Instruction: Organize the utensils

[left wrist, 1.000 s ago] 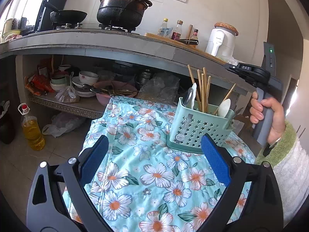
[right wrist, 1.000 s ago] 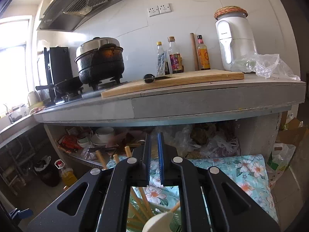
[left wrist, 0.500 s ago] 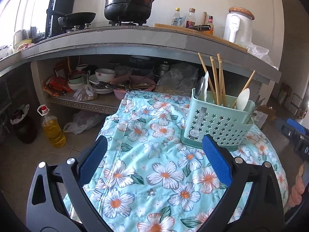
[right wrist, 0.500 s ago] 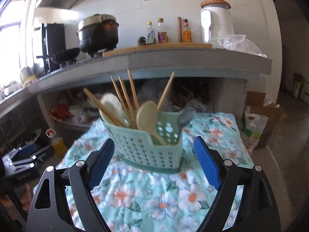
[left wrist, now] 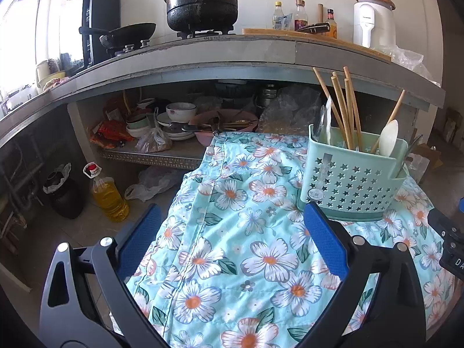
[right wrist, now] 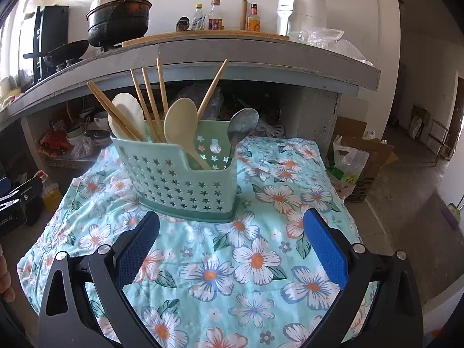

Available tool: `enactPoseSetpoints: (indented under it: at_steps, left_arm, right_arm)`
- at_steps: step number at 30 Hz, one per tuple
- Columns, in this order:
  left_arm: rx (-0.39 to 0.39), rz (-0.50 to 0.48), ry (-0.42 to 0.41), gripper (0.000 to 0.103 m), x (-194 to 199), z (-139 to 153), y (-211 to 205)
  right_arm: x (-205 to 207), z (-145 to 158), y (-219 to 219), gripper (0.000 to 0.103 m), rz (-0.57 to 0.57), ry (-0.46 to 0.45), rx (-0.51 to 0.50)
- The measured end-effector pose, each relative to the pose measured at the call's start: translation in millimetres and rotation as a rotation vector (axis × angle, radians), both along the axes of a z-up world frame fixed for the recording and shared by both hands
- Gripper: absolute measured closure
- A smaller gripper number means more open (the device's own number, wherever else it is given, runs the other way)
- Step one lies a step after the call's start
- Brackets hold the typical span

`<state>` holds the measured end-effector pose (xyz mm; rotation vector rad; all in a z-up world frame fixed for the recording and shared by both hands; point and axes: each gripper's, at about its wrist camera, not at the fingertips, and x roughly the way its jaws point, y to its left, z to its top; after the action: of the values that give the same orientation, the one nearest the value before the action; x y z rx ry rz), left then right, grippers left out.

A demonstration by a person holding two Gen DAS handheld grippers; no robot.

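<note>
Utensils stand upright in a mint-green plastic caddy with star-shaped holes (right wrist: 185,182), which sits on a counter draped in a turquoise floral cloth (right wrist: 255,258). Long axes run near vertical: the wooden chopsticks (right wrist: 150,101) fan upward with tips tilted slightly outward, one pair leaning to the left side of the right wrist view. A cream plastic rice paddle (right wrist: 179,121) and a white spoon (right wrist: 127,113) point bowl-up; a metal spoon (right wrist: 242,124) stands bowl-up in the right-hand compartment.

Right hand-held gripper (right wrist: 230,246) is released; its jaws have just been opening, stand wide, nothing between them, just short of the caddy. Left hand-held gripper (left wrist: 232,240) is likewise released and empty, near the caddy's left corner.

Behind stands a grey concrete kitchen ledge (left wrist: 203,55) carrying a black pot (left wrist: 203,3) and bottles (right wrist: 216,14).
</note>
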<state>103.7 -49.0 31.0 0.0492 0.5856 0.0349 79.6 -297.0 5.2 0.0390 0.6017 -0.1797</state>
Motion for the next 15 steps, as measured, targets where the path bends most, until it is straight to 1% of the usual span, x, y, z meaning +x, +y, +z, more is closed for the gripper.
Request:
enactPoseSetpoints:
  at_steps: [5, 11, 15]
  left_arm:
    - [0.018, 0.003, 0.020, 0.008, 1.6, -0.2, -2.1]
    - [0.002, 0.028, 0.049, 0.008, 5.7, -2.9, 2.3]
    - [-0.004, 0.032, 0.050, 0.008, 6.2, -2.3, 3.4]
  right_arm:
    - [4.3, -6.1, -3.6, 0.006, -0.028, 0.027, 0.004]
    - [5.7, -6.4, -4.8, 0.006, -0.041, 0.032, 0.000]
    - [6.1, -5.5, -4.3, 0.006, -0.041, 0.031, -0.006]
